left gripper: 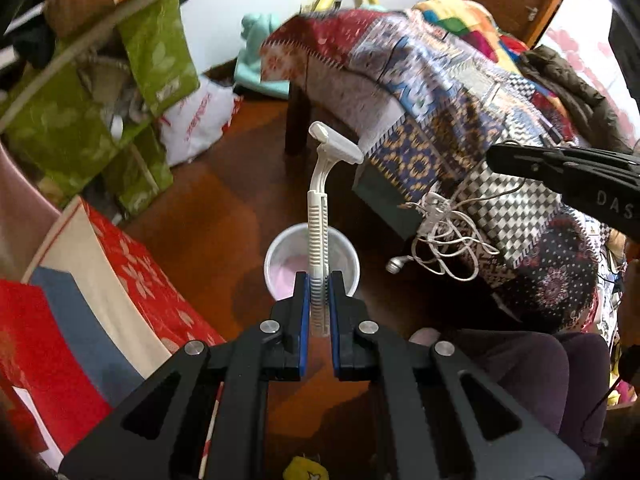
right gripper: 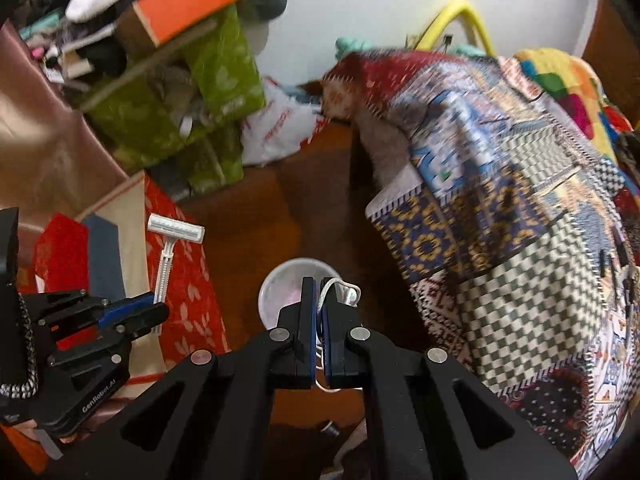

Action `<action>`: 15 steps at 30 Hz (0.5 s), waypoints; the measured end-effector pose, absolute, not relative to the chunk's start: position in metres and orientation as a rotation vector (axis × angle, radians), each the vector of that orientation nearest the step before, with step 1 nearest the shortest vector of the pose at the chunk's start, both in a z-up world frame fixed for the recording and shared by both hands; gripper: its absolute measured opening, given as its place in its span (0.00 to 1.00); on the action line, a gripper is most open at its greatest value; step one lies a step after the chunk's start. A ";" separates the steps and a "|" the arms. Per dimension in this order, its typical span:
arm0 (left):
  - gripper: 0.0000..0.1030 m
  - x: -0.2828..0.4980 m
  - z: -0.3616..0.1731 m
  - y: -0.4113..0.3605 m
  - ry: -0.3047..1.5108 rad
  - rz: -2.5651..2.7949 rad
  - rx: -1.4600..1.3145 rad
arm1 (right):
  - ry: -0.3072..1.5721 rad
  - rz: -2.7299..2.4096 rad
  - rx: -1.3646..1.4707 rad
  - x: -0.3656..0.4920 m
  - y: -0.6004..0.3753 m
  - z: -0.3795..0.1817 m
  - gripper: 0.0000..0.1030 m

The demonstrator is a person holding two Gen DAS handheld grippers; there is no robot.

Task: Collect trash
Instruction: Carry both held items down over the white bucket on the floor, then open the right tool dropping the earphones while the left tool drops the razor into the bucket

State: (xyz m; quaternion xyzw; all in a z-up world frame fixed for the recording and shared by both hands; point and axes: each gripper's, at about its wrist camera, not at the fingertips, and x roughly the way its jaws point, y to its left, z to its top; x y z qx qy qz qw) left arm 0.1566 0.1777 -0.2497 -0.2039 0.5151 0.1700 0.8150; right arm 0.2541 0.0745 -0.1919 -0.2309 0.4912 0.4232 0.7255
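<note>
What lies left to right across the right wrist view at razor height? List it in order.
Left gripper holding the white razor → red floral box → white cup on the floor → right gripper shut on the earphone cable → patchwork blanket.

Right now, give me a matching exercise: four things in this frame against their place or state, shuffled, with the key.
Things:
1. razor
2. earphone cable
3. white bin
4. patterned blanket

Places or states:
A. draped over furniture
B. clamped in the left gripper
C. on the floor below both grippers
D. pinched in the right gripper

Pairs: 1-B, 2-D, 3-C, 4-A
</note>
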 end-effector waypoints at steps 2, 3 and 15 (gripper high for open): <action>0.07 0.159 -0.262 0.180 1.124 0.364 -0.449 | 1.112 0.936 -0.535 0.255 0.084 -0.206 0.02; 0.07 0.161 -0.268 0.182 1.138 0.366 -0.455 | 1.124 0.939 -0.540 0.256 0.088 -0.211 0.02; 0.07 0.187 -0.331 0.204 1.270 0.372 -0.574 | 1.274 0.982 -0.614 0.268 0.140 -0.280 0.02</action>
